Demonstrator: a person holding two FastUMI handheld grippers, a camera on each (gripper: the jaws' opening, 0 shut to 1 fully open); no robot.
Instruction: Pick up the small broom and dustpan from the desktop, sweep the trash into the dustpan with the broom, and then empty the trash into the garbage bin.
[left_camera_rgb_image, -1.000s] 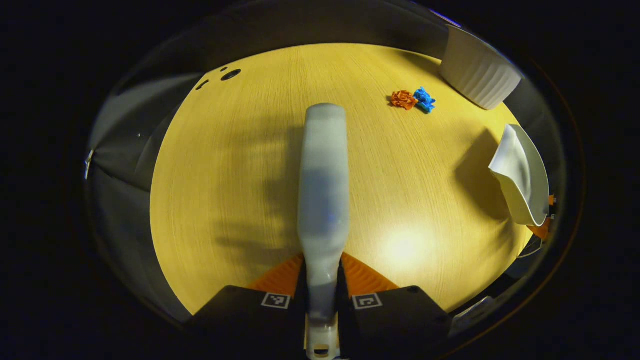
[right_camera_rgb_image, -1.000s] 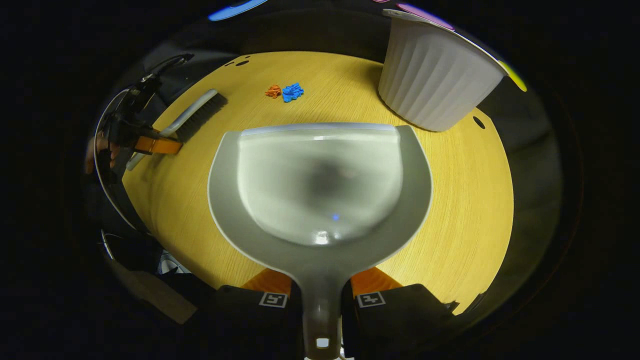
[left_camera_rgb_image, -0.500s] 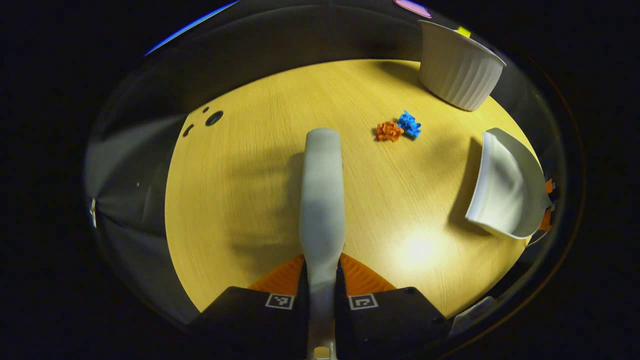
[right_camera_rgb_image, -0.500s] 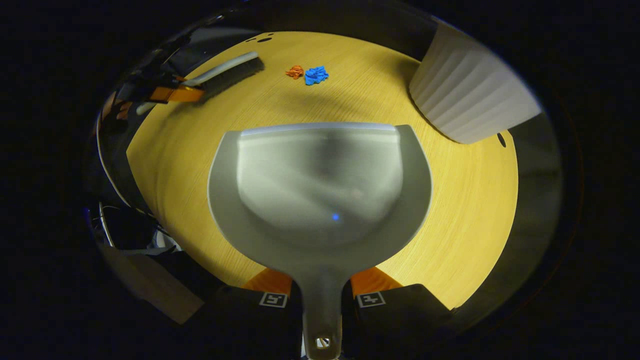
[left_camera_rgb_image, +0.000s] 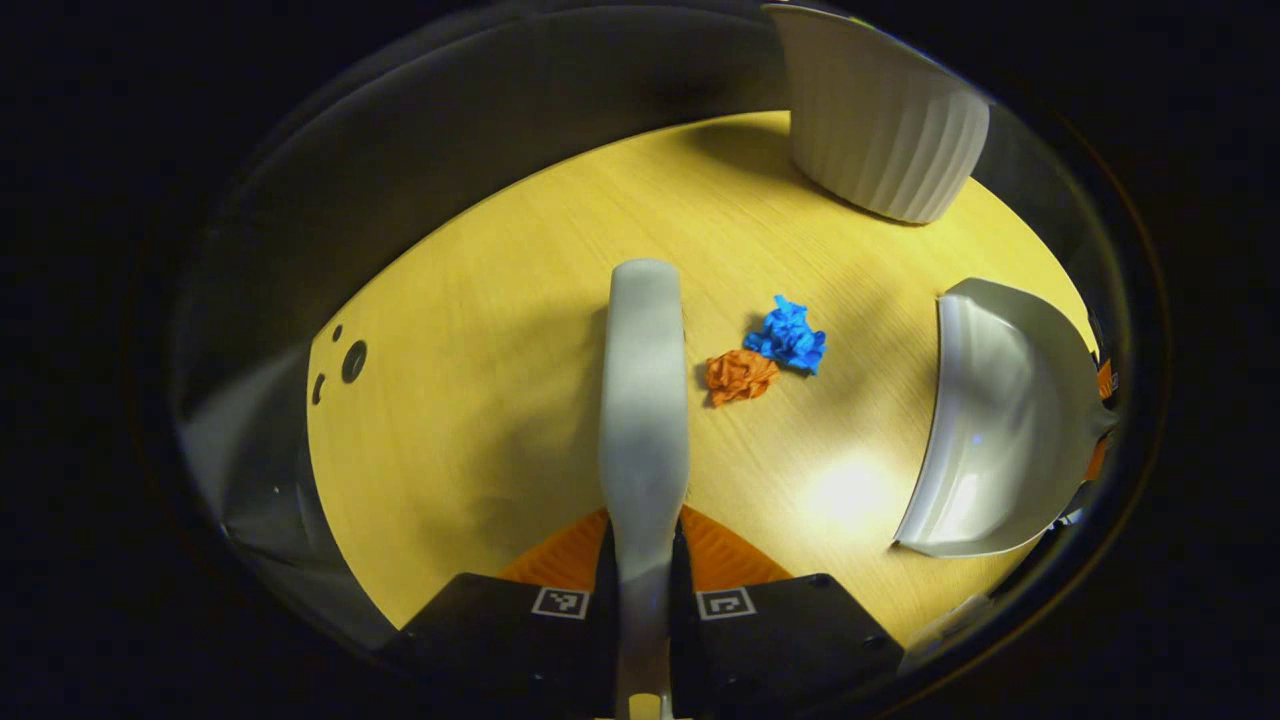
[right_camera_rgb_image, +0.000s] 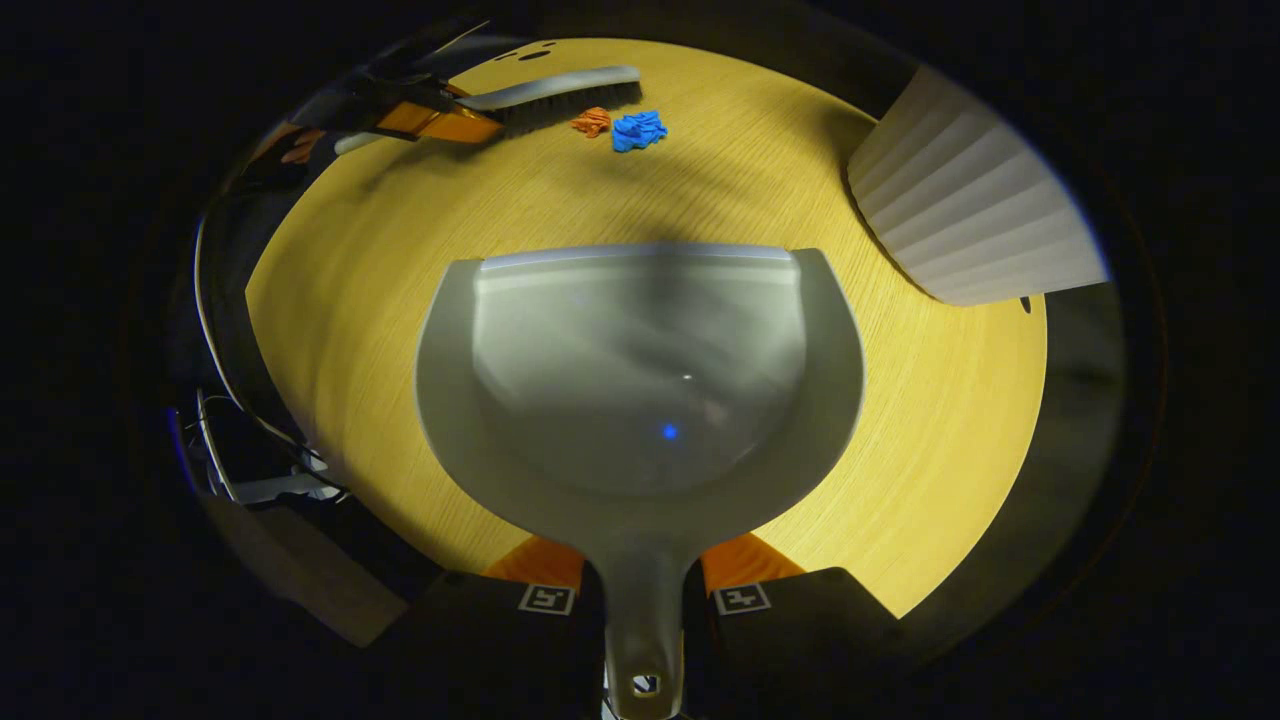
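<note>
My left gripper (left_camera_rgb_image: 642, 548) is shut on the handle of the pale grey broom (left_camera_rgb_image: 643, 400), which points away over the yellow desktop (left_camera_rgb_image: 480, 400). An orange paper scrap (left_camera_rgb_image: 740, 375) lies just right of the broom head, and a blue scrap (left_camera_rgb_image: 788, 337) touches it. My right gripper (right_camera_rgb_image: 643, 568) is shut on the handle of the grey dustpan (right_camera_rgb_image: 640, 370), held with its mouth toward the scraps (right_camera_rgb_image: 620, 127). In the right gripper view the broom (right_camera_rgb_image: 555, 92) and the left gripper (right_camera_rgb_image: 445, 122) sit far off, right beside the scraps. In the left gripper view the dustpan (left_camera_rgb_image: 1000, 430) is at the right.
A white ribbed garbage bin (left_camera_rgb_image: 880, 130) stands at the far right corner of the desk, also seen as the bin (right_camera_rgb_image: 970, 210) in the right gripper view. Small cable holes (left_camera_rgb_image: 352, 360) pierce the desktop at the left. Dark booth wall surrounds the desk.
The broom has travelled toward the scraps and now sits right beside the orange one. The dustpan has come nearer and turned its mouth toward them. Both grips are unchanged.
</note>
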